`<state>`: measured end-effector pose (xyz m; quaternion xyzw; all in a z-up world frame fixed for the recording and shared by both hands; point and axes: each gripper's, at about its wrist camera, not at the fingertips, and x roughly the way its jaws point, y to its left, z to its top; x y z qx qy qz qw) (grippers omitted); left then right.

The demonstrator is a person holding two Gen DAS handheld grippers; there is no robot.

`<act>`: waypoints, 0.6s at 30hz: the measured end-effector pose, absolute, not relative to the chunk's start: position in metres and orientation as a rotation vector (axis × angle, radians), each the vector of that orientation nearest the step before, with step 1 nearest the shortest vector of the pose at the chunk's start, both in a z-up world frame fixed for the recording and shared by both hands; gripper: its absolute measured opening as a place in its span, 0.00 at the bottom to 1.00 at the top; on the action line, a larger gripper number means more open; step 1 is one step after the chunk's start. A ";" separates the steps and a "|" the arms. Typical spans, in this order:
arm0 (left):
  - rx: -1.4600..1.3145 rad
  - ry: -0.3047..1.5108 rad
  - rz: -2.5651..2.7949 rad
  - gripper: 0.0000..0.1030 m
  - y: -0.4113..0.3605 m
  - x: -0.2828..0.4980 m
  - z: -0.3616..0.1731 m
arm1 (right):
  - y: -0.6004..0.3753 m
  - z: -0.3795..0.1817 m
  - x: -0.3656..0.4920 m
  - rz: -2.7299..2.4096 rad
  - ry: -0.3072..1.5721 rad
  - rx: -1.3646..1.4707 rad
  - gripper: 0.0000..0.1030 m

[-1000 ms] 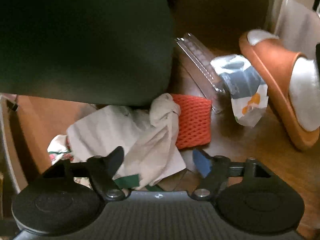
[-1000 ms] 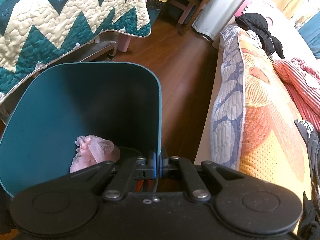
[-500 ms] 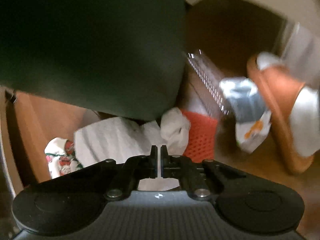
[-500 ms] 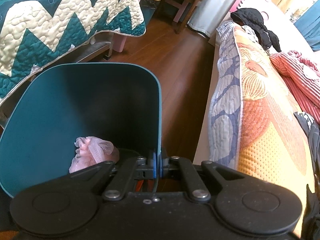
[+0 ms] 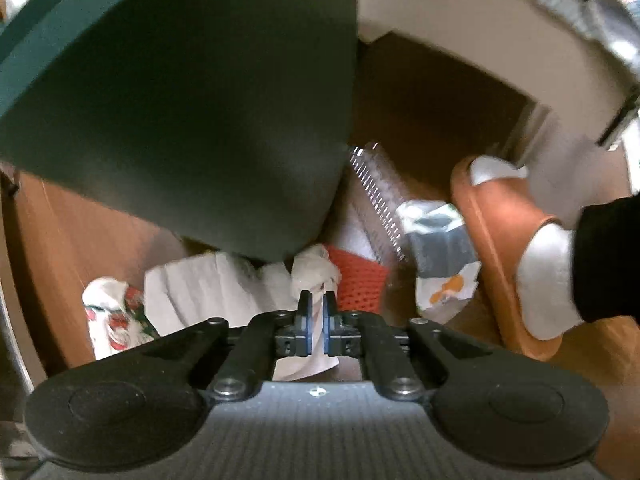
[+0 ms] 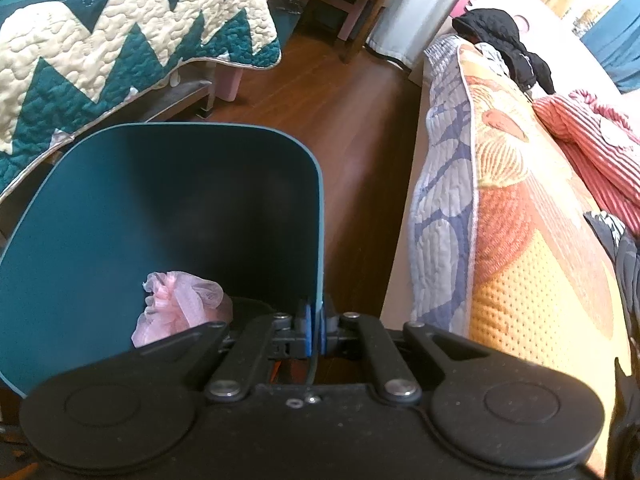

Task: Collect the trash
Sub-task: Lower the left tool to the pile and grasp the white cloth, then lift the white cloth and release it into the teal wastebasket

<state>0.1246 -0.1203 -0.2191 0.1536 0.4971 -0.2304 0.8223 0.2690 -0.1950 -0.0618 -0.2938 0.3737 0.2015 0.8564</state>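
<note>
1. Teal plastic fills both views, but differently: the right wrist view looks into the open bin [image 6: 168,208], while the left wrist view sees only its dark outer wall [image 5: 192,112] from below.
2. Only the left view shows the trash on the wood floor [image 5: 72,240]: a crumpled white paper [image 5: 208,288], a red net [image 5: 360,284], a printed napkin [image 5: 116,320], a clear ribbed tray [image 5: 376,192] and a grey-and-white wrapper [image 5: 440,256].
3. That view also shows a foot in a white sock and an orange slipper [image 5: 496,240], just beside the wrapper.
4. Only the right view shows the room: a zigzag quilt [image 6: 120,40] at upper left, a patterned cushion [image 6: 520,200] at right, and bare floor between them.
5. Inside the bin lies one thing, a pink mesh puff [image 6: 180,304], low against the near wall.
6. The left claw [image 5: 313,312] is pressed together on a fold of the white paper, which shows between and below its blue pads; the paper's twisted top stands just past the tips, near the bin's lower corner.
7. The right claw [image 6: 314,320] is clamped on the bin's right rim, one pad inside the wall and one outside.
8. The picture from the left wrist is somewhat blurred.
</note>
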 end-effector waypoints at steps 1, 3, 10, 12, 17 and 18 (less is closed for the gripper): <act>0.311 1.066 -0.483 0.07 -0.120 0.128 -0.226 | -0.196 -0.062 0.270 0.423 0.788 -0.614 0.05; 0.278 1.097 -0.472 0.21 -0.122 0.137 -0.241 | -0.197 -0.063 0.270 0.423 0.790 -0.612 0.05; 0.307 1.112 -0.451 0.56 -0.137 0.159 -0.283 | -0.196 -0.063 0.273 0.432 0.785 -0.599 0.05; 0.358 1.114 -0.447 0.56 -0.141 0.161 -0.294 | -0.199 -0.063 0.274 0.435 0.791 -0.589 0.05; 0.404 1.156 -0.441 0.15 -0.141 0.162 -0.306 | -0.199 -0.063 0.274 0.431 0.790 -0.583 0.05; 0.400 1.159 -0.437 0.12 -0.139 0.161 -0.305 | -0.198 -0.063 0.273 0.432 0.791 -0.582 0.05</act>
